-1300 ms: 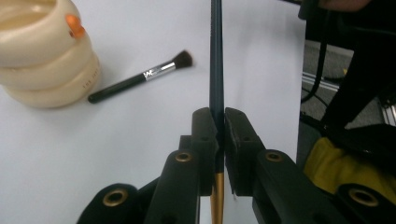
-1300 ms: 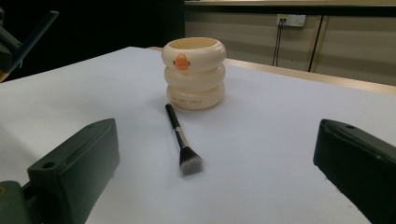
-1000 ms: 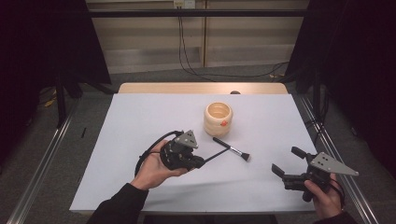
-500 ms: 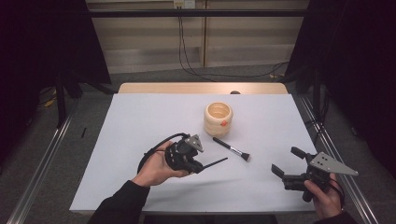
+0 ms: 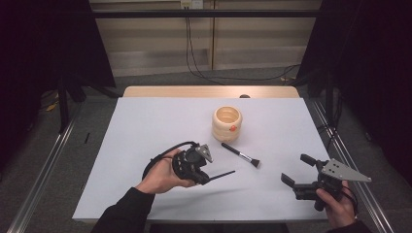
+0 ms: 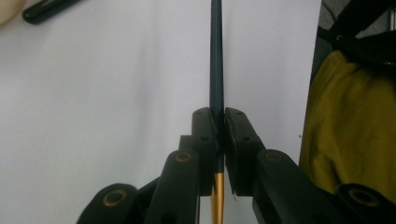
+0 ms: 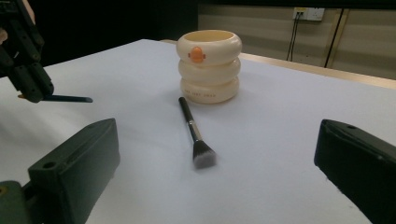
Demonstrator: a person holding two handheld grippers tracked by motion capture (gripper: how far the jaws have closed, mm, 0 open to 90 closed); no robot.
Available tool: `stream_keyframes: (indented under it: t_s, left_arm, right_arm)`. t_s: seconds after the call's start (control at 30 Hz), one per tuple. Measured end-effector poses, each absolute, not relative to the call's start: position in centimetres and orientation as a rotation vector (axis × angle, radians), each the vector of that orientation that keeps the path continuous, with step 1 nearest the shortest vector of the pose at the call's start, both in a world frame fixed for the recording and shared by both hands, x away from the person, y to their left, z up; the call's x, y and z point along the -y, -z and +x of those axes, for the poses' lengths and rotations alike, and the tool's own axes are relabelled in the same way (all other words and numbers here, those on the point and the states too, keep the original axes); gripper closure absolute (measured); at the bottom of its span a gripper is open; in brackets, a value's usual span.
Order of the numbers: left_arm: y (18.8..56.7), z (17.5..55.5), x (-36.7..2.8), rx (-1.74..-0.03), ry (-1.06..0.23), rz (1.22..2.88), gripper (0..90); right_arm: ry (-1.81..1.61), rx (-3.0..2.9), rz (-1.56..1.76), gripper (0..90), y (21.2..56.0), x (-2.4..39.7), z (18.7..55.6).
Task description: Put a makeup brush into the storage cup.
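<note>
My left gripper (image 5: 205, 178) hovers over the middle of the white table, shut on a thin dark brush handle (image 5: 222, 174) that points right. In the left gripper view the jaws (image 6: 217, 122) pinch that handle (image 6: 215, 56), which turns gold below the pads. A cream ribbed cup (image 5: 227, 123) with an orange mark stands behind it. A black makeup brush (image 5: 240, 155) lies flat in front of the cup. My right gripper (image 5: 297, 168) rests at the near right, open, nothing between its fingers. Its own view faces the cup (image 7: 209, 65) and the lying brush (image 7: 194, 130).
The white sheet (image 5: 145, 126) covers the table up to a bare wooden strip (image 5: 209, 91) at the far edge. Metal rails (image 5: 43, 174) run along the floor on both sides. A yellow garment (image 6: 345, 135) hangs past the table's edge in the left gripper view.
My left gripper has drifted slightly toward the near edge with the thin brush still in its jaws. The right gripper, the cup and the lying brush have not moved.
</note>
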State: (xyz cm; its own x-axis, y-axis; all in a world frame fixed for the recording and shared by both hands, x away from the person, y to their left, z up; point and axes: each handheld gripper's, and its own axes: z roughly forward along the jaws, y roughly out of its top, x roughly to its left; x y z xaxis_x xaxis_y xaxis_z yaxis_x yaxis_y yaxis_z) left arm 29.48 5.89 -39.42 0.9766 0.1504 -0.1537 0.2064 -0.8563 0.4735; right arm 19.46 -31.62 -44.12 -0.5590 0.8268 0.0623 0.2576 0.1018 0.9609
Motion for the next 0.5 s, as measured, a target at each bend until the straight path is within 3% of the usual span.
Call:
stream_keyframes:
  t_s: [0.5]
  left_arm:
    - [39.65, 29.37, -6.06, -0.239, 0.169, 2.611, 83.5]
  right_arm:
    - [-1.557, -1.883, 0.976, 0.0, 43.34, 31.18, 19.99]
